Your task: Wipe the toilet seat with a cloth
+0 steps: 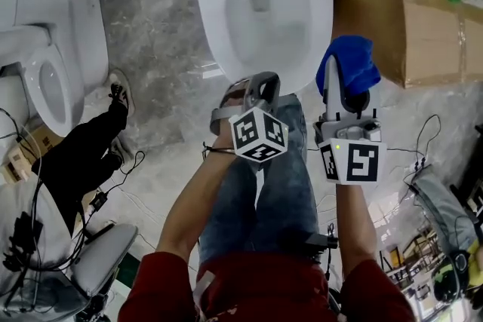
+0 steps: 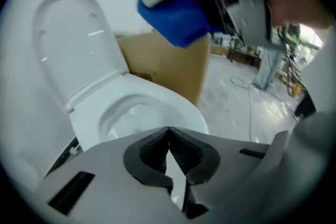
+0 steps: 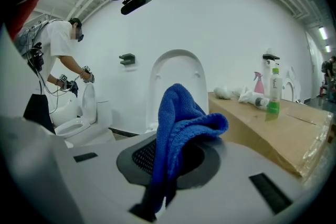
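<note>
Left gripper (image 1: 259, 89): fingers (image 2: 157, 150) closed tip to tip, nothing between them. It hangs over the wearer's jeans-clad knee (image 1: 264, 185), just short of the toilet's front edge.

Right gripper (image 1: 343, 83): fingers clamped on a blue cloth (image 3: 178, 123). The cloth is bunched, rising above the pads and flopping to the right. In the head view the cloth (image 1: 351, 60) sits off the bowl's right front corner, clear of the seat. In the left gripper view it (image 2: 176, 18) hangs above the toilet, apart from it.

Toilet seat (image 1: 219, 34): white, down, its rim bare. Lid (image 2: 73, 34) upright against the white wall.

Cardboard box (image 1: 407, 4) just right of the toilet. On top are a green-based bottle (image 3: 273, 93), a pink sprayer and white clutter.

Further left, well apart: a second toilet (image 1: 45, 79), with another person (image 3: 58, 55) bent over it. Cables trail on the grey floor (image 1: 158, 26).
</note>
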Demonstrator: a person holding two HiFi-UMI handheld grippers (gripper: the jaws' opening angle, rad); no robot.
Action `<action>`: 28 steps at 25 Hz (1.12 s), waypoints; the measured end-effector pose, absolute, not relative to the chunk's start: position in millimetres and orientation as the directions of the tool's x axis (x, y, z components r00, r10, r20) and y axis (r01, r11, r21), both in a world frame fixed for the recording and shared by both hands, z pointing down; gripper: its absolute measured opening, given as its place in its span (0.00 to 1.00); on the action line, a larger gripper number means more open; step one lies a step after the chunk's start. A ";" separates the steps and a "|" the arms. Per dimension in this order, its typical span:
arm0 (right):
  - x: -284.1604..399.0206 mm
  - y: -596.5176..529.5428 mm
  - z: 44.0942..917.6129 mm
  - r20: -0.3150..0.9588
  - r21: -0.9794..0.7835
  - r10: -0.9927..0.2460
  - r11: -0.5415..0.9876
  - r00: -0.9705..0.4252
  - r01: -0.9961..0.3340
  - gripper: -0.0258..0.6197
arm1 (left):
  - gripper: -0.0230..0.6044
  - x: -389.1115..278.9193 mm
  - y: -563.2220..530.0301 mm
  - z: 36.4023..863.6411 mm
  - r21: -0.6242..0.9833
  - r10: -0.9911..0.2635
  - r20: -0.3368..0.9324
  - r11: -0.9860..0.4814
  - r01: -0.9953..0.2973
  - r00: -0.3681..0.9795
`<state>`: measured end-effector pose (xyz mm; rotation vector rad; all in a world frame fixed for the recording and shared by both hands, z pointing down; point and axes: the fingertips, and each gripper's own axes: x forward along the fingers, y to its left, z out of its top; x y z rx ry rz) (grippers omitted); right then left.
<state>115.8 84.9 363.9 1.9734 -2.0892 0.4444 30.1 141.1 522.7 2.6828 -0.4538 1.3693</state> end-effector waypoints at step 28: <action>121.6 -160.1 513.5 0.570 -0.102 -0.807 0.121 -0.157 -0.987 0.13 | 0.06 -7.8 -68.3 361.7 0.056 -0.850 0.104 -0.513 -0.856 0.516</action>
